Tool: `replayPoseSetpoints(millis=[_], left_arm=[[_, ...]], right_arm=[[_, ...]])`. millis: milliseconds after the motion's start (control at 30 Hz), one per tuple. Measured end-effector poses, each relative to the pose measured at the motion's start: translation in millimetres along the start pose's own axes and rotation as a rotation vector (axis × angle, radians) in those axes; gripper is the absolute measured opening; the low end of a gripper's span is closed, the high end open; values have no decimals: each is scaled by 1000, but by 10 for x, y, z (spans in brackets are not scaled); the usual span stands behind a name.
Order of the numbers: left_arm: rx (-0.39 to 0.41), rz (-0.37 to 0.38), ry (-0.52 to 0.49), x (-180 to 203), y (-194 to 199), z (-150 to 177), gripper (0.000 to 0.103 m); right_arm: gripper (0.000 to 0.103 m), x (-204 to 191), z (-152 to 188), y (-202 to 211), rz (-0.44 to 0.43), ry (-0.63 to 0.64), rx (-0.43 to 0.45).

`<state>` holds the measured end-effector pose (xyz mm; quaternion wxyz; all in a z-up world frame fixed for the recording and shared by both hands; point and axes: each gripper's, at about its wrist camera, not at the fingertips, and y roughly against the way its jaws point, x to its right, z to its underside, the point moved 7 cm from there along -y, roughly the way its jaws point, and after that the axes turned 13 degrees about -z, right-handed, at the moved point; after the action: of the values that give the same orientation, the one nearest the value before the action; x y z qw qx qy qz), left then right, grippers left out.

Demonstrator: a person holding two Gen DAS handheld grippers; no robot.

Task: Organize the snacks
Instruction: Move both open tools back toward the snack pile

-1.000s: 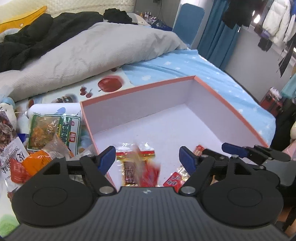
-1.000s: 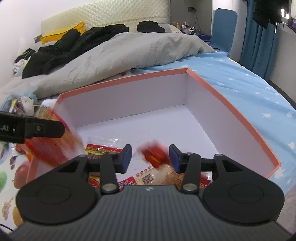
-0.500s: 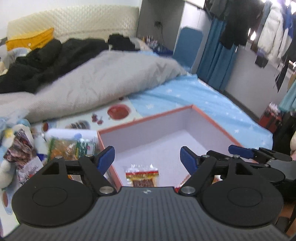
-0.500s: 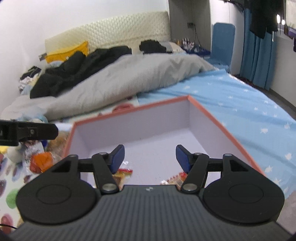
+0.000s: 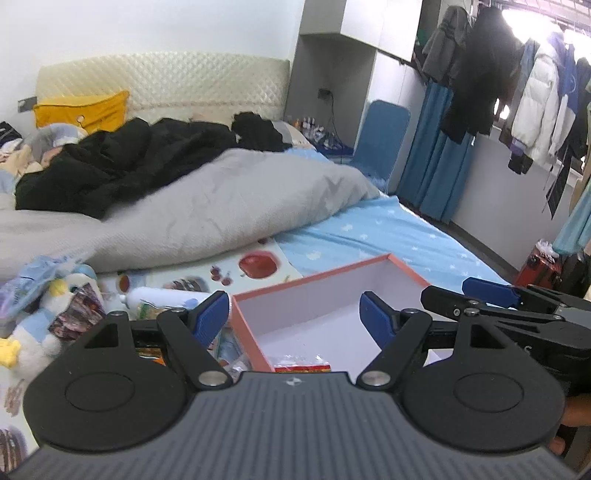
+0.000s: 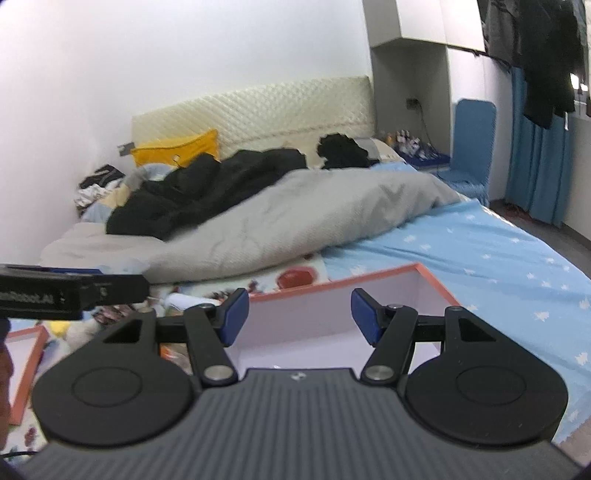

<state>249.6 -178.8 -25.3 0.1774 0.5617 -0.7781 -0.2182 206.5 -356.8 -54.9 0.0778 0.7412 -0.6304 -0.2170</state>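
Since both grippers lifted away from box (image 5: 325,317), left gripper (image 5: 293,314) and right gripper (image 6: 297,314) spread wide, empty — snack packet (image 5: 303,363) now lies inside; more snacks (image 5: 147,314) wait left of box.

Bed (image 5: 388,236) carries grey duvet (image 5: 221,214), black coat (image 5: 122,162), orange-rimmed box (image 5: 314,317), loose snack packets (image 5: 77,314).

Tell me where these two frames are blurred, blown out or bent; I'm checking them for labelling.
Left wrist view: the window top right glares white, the black clothes on the bed look soft, and fisheye bends the wall edges. Right wrist view: softer throughout, the grey duvet smeared, and the box largely hidden behind the right tool.
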Motion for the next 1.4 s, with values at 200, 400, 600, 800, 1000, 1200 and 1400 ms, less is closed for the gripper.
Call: replayPoseSetpoints(millis=[200, 400, 600, 800, 1000, 1200, 1400], left_arm=[[11, -27, 20, -259, 206, 75, 81], [2, -53, 73, -504, 318, 246, 81], [3, -69, 86, -701, 415, 428, 81], [-17, -96, 114, -936, 501, 631, 81], [-50, -130, 135, -1186, 583, 928, 81], [-97, -135, 162, -1316, 688, 1228, 81], [-106, -145, 211, -1483, 826, 1480, 81]], right_arm=[[64, -301, 5, 37, -57, 4, 20], [64, -549, 133, -2, -104, -7, 15], [64, -692, 287, -67, -120, -11, -4], [64, -886, 489, -71, -135, 5, -31], [64, -1054, 741, -57, -165, -23, -51], [64, -1229, 903, 23, -165, -23, -56], [64, -1395, 1140, 82, -155, -35, -73]])
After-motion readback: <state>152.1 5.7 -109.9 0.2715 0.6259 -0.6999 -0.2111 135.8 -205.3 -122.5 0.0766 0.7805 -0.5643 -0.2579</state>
